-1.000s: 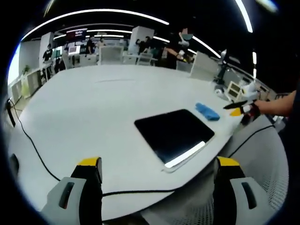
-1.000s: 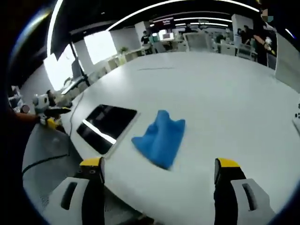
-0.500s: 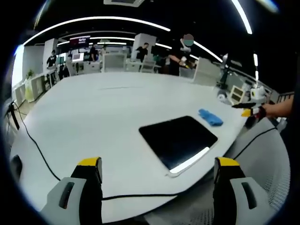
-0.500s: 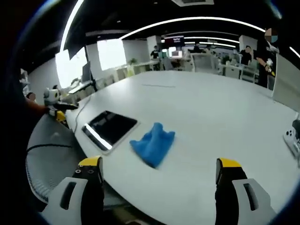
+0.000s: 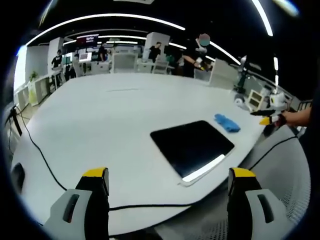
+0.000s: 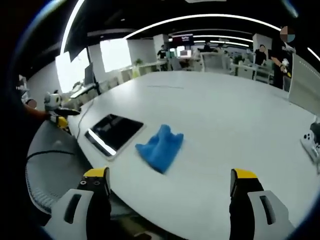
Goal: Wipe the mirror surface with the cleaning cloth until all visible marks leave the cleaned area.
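Note:
A flat rectangular mirror [image 5: 192,146] with a dark face lies near the white table's edge; in the right gripper view the mirror [image 6: 113,131] sits left of a crumpled blue cloth [image 6: 160,148]. The cloth [image 5: 227,122] lies just beyond the mirror in the left gripper view. My left gripper [image 5: 165,200] is open, held back from the table edge, nothing between its jaws. My right gripper [image 6: 169,202] is also open and empty, short of the cloth. The other gripper [image 5: 267,116] shows far right in a hand; the left one [image 6: 59,116] appears at the far left.
A black cable [image 5: 42,160] runs across the big white table [image 5: 115,110] and along its near edge. A white mesh chair [image 5: 282,175] stands below the edge. A white controller [image 6: 311,145] lies at the right. People and desks fill the background.
Both views shifted slightly as the hands moved; in the right gripper view the cloth and mirror sit a little nearer than half a second ago. Nothing on the table moved.

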Tool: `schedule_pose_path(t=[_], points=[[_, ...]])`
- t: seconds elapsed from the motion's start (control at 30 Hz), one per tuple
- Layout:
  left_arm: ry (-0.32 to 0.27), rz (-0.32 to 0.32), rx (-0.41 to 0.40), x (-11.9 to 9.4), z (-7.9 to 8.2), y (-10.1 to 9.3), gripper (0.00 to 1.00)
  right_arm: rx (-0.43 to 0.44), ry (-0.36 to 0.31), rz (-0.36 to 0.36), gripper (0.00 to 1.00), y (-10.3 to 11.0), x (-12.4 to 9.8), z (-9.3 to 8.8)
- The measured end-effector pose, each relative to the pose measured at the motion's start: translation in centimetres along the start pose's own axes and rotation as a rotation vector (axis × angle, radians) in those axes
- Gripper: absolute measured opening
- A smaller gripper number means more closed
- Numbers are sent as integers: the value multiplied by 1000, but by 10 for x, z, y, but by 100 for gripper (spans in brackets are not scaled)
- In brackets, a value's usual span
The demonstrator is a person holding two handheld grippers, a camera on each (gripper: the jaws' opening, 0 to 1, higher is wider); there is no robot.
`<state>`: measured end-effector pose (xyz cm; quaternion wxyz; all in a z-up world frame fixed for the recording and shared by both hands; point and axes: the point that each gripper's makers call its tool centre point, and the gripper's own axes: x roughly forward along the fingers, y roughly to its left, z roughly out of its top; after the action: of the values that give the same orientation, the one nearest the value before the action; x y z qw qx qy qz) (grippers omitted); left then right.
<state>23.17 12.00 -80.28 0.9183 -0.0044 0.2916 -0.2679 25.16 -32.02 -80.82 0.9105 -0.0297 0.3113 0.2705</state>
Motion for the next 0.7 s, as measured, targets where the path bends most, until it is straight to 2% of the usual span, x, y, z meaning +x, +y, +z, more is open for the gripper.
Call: schedule_pose_path(t=[0.07,0.23,0.37,0.47,0.5,0.7], points=[[-2,2,13,0,1,-1,100,12,-7,9,100,-2,0,1],[49,14,-3,0,-7,1,100,30,-30,13,100,-8,1,5],[76,10,16,2,-9,-1,100,3,-22,44,100,-2,3,3],[62,19,28,0,-7,-1,100,-11,-15,70,100,-1,5,0],[41,33,12,-2,-5,1,100,-16,-14,75,100,-1,5,-1],[21,58,-14,-4,-4,5,100,-13,-7,89,100,-6,3,-3]])
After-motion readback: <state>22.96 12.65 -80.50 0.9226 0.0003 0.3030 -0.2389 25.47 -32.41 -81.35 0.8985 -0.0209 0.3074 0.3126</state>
